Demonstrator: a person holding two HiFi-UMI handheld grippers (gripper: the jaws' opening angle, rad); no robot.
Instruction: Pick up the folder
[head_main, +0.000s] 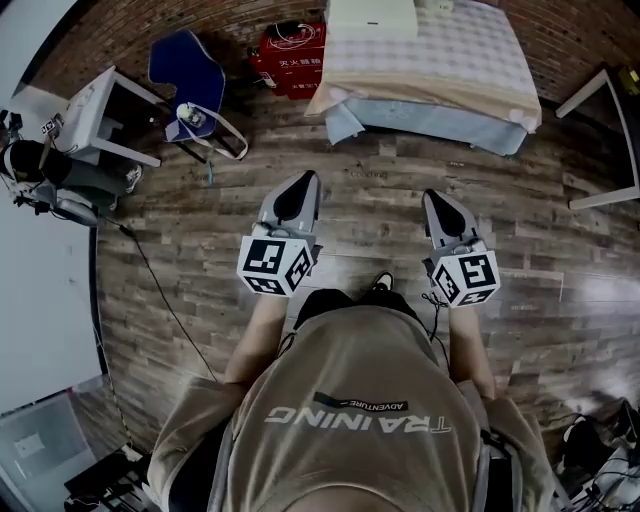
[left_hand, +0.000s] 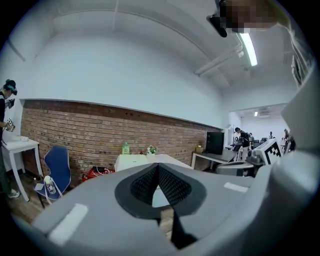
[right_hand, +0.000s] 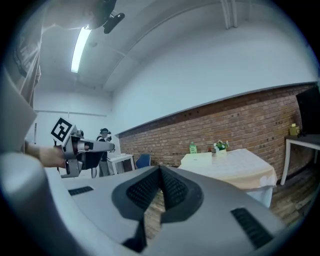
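Nearest the head camera is the person's tan T-shirt (head_main: 350, 400), and just past it both forearms reach out over the wooden floor (head_main: 200, 230). Each hand carries a gripper with its marker cube toward the body. The left gripper (head_main: 298, 188) and the right gripper (head_main: 441, 203) are held side by side, well apart, both pointing roughly level toward the far end of the room.

Each gripper's own view shows its ribbed pads meeting at the tip with nothing between them — both tools are closed and empty.

The folder (head_main: 371, 17), a pale flat rectangle, lies on a table draped in a checked cloth (head_main: 450, 60) against the brick wall (left_hand: 100, 130), well ahead of both grippers and untouched. A green bottle (left_hand: 125, 148) stands on the same table by the wall, near the folder.

On the floor left of that table sits a red box (head_main: 290, 55), then a blue chair (head_main: 188, 75), and further left a white side table (head_main: 100, 110) — another person (left_hand: 6, 100) stands beside it.
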